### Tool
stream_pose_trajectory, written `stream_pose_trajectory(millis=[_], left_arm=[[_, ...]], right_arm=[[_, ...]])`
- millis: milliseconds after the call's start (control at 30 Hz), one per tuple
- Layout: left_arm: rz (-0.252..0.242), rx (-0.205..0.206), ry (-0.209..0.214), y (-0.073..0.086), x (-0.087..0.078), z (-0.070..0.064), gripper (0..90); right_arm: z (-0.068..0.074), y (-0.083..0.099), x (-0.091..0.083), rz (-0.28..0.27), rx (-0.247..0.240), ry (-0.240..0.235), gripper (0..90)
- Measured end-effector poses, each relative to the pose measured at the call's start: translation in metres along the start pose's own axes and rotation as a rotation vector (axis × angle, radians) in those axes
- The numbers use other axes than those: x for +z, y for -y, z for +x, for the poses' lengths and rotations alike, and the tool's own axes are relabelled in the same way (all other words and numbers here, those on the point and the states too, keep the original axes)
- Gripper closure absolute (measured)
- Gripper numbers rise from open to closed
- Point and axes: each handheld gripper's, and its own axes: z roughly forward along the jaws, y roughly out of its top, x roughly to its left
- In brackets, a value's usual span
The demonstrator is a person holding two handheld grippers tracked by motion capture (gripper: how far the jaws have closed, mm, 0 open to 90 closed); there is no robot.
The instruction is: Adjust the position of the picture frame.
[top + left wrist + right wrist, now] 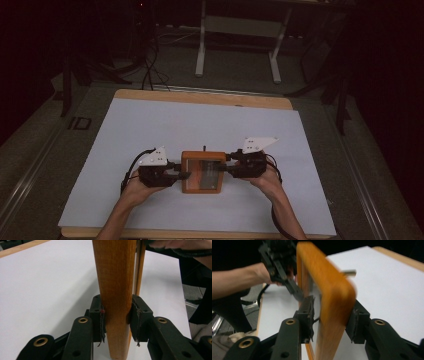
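Note:
An orange-brown wooden frame [202, 172] with a clear pane stands upright over the white sheet, facing the person, with a small peg [204, 147] on its top. My left gripper [181, 175] is shut on the frame's left edge. In the left gripper view both pads press the faces of the wood [116, 290], with my left gripper [116, 315] centred on it. My right gripper [226, 169] holds the opposite edge. In the right gripper view the blurred frame [332, 297] runs between the jaws of my right gripper [333, 316], and the left gripper [279, 262] sits beyond it.
A white sheet [200, 125] covers a wooden table [200, 96]. Beyond the far edge, a white desk leg frame [237, 45] and cables [147, 65] stand on the dark floor. The person's forearms [122, 205] come in from the near edge.

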Motion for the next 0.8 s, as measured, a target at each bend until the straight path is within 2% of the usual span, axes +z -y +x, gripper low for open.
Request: stream_pose_trajectory(millis=[133, 233, 467, 567, 800], left_arm=[[-0.002, -0.015, -0.012, -0.001, 0.001, 0.001, 66.3], [-0.001, -0.026, -0.034, -0.001, 0.002, 0.002, 65.3], [0.002, -0.079, -0.084, -0.002, 0.006, 0.007, 63.2], [0.015, -0.108, -0.122, -0.001, 0.009, 0.011, 63.4], [0.007, -0.184, -0.107, 0.001, 0.014, 0.022, 62.7]], right_arm=[[0.000, 0.006, 0.003, 0.013, 0.025, 0.021, 59.6], [0.003, 0.011, 0.005, 0.042, 0.025, 0.063, 58.9], [0.003, 0.019, 0.009, 0.054, 0.062, 0.144, 60.4], [-0.001, 0.021, 0.011, 0.057, 0.089, 0.177, 59.2], [-0.014, 0.024, 0.015, 0.050, 0.169, 0.168, 56.8]])
